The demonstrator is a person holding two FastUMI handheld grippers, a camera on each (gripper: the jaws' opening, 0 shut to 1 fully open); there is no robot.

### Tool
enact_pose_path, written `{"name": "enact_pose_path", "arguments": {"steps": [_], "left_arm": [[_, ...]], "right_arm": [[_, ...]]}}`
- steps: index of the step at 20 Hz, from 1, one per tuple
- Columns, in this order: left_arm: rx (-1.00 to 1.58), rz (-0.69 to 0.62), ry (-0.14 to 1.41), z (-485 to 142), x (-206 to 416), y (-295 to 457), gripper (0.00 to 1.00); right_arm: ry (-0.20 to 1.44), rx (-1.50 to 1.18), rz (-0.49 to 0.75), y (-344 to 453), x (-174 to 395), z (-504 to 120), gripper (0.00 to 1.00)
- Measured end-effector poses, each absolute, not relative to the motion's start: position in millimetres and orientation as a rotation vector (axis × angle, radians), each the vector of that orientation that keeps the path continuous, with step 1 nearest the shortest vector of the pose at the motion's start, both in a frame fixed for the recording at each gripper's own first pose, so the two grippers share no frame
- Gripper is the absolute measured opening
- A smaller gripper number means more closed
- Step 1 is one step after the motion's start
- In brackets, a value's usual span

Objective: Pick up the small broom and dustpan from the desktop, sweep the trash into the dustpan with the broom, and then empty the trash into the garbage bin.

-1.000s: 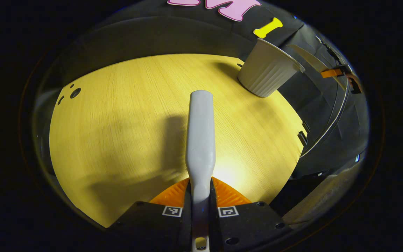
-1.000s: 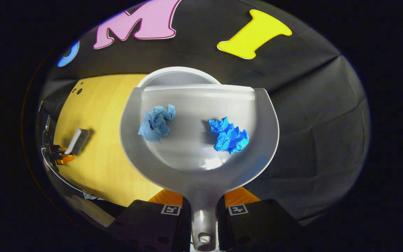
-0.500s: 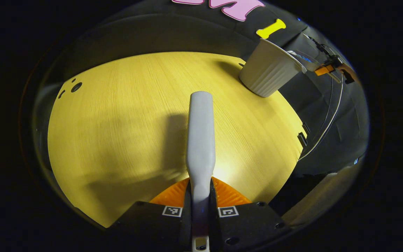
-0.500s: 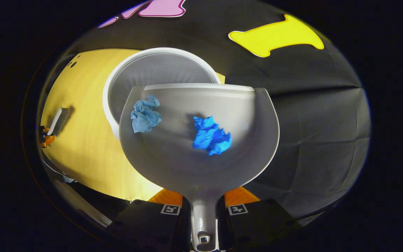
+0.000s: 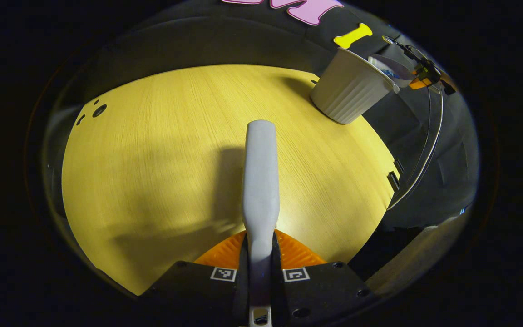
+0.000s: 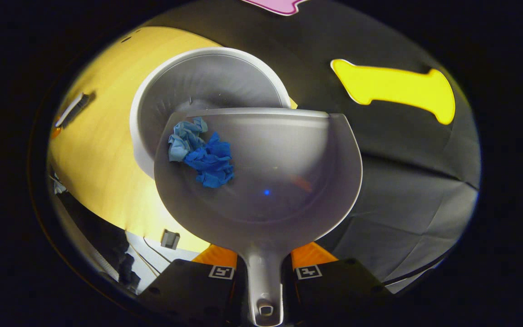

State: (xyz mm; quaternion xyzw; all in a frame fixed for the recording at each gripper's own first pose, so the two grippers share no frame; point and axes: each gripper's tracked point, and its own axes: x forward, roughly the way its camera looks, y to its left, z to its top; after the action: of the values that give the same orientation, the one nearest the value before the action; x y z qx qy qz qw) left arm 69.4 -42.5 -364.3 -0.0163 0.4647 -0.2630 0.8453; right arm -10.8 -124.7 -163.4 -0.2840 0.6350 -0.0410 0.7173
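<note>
Tipping over the bin (image 6: 207, 81), the dustpan (image 6: 279, 181), clamped by the right gripper (image 6: 263, 272), holds two paper wads (image 6: 202, 152); the left gripper (image 5: 260, 272) clamps the broom (image 5: 260, 181).

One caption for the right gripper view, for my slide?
Dustpan tipped over the bin, two blue paper balls at its edge.

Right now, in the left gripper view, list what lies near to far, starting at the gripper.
left gripper → broom handle → bare tabletop → ribbed bin → dustpan tipped over the bin's rim
</note>
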Motion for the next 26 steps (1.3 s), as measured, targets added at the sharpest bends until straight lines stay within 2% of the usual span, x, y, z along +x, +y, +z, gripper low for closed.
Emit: {"name": "enact_pose_path", "arguments": {"steps": [3, 4, 8, 16, 26], "left_arm": [[-0.035, -0.553, 0.984, -366.2, 64.4, -48.6, 0.23], [-0.037, -0.551, 0.985, -366.7, 63.2, -48.7, 0.26], [-0.048, -0.543, 0.996, -367.9, 56.5, -49.7, 0.23], [-0.036, -0.524, 1.003, -368.1, 54.5, -46.4, 0.23], [-0.007, -0.479, 1.003, -364.7, 50.4, -42.2, 0.23]], "right_arm": [[1.423, -0.703, -0.050, -131.2, -6.9, -155.3, 0.34], [1.424, -0.714, -0.044, -134.3, -8.3, -152.9, 0.34], [1.434, -0.732, -0.021, -144.8, -18.4, -153.1, 0.34], [1.389, -0.719, -0.037, -143.5, -14.0, -150.1, 0.34], [1.145, -0.339, -0.147, -141.5, -43.6, -155.8, 0.34]]}}
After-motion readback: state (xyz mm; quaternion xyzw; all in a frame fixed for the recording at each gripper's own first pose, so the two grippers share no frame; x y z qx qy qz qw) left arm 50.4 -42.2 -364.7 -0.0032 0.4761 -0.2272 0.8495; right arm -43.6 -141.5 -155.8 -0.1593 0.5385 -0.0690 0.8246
